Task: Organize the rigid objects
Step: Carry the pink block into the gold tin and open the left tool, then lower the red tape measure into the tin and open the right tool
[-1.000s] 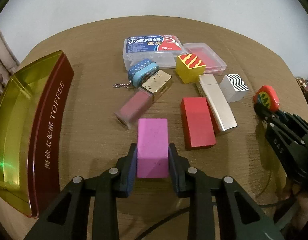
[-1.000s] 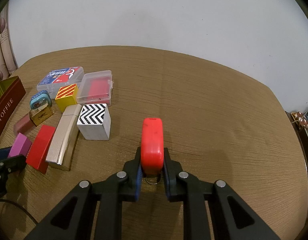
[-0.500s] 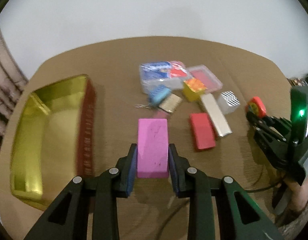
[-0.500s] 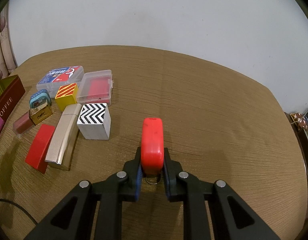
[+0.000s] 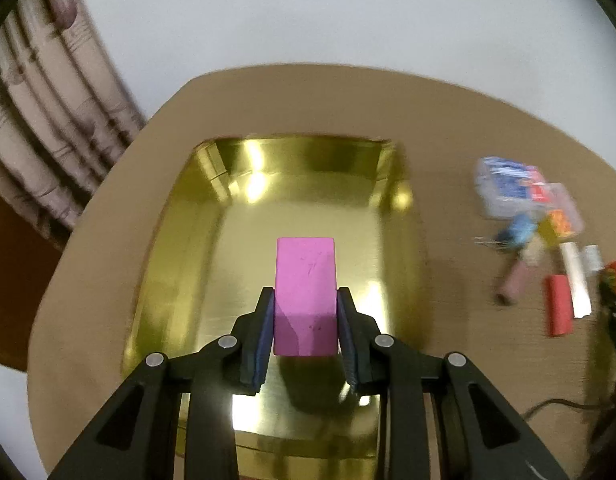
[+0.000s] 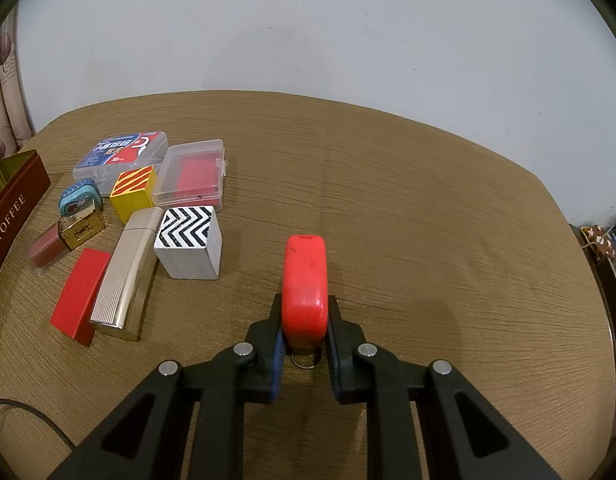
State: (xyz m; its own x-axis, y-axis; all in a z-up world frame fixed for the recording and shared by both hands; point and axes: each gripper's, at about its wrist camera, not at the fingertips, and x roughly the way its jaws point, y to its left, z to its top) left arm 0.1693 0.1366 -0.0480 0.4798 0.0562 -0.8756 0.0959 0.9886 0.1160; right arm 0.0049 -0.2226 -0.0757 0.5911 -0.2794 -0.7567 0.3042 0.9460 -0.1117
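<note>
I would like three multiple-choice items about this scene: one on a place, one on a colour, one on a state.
1. Where is the pink block?
A. on the table beside the red block
B. held above the gold tin
C. on top of the chevron cube

2. What colour is the top of the yellow cube?
A. red and yellow stripes
B. plain green
C. blue dots

3. How is the right gripper?
A. wide open, empty
B. shut on the red tape measure
C. shut on a gold case

Key: 1 B, the left gripper holds it over the gold tin; 2 A, stripes show; 3 B, its pads clamp the red tape measure.
</note>
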